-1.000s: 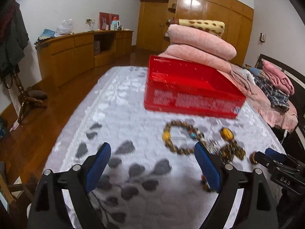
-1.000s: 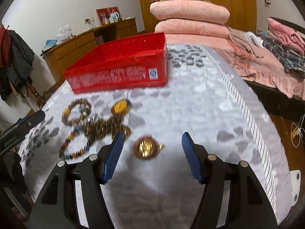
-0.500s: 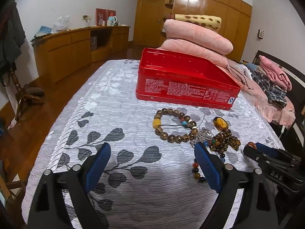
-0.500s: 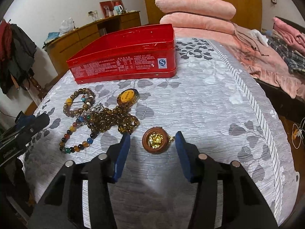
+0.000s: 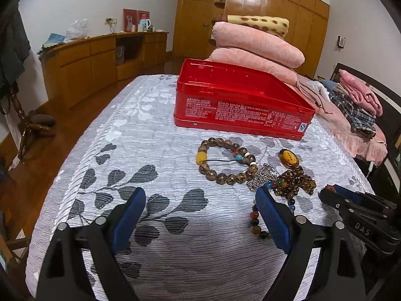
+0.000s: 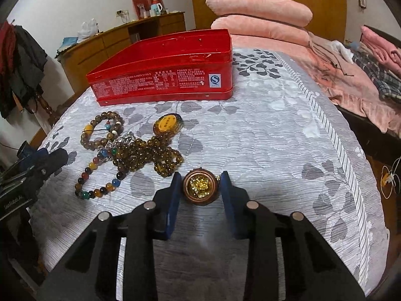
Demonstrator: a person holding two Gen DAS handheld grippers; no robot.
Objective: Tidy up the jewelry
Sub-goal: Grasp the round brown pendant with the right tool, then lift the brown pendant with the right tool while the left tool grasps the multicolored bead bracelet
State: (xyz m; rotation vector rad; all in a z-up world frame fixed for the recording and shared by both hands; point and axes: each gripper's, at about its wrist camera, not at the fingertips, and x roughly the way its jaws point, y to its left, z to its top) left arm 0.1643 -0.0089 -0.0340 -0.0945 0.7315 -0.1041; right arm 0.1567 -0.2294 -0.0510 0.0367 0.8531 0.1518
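grey leaf-print bedspread (image 6: 275, 135) underneath, wooden cabinets behind. red tin (image 6: 165, 75) open at the far side, brown bead bracelet (image 6: 101, 130), amber pendant (image 6: 167, 125) on its tangled bead strand, and multicoloured bead bracelet (image 6: 97, 175) lying just in front of it. right gripper (image 6: 200, 188) just been closing, blue pads flanking the round gold-filled pendant (image 6: 200, 188) on the cloth, touching or nearly so. left gripper (image 5: 200, 215) spread wide, nothing between the pads, near the beads.
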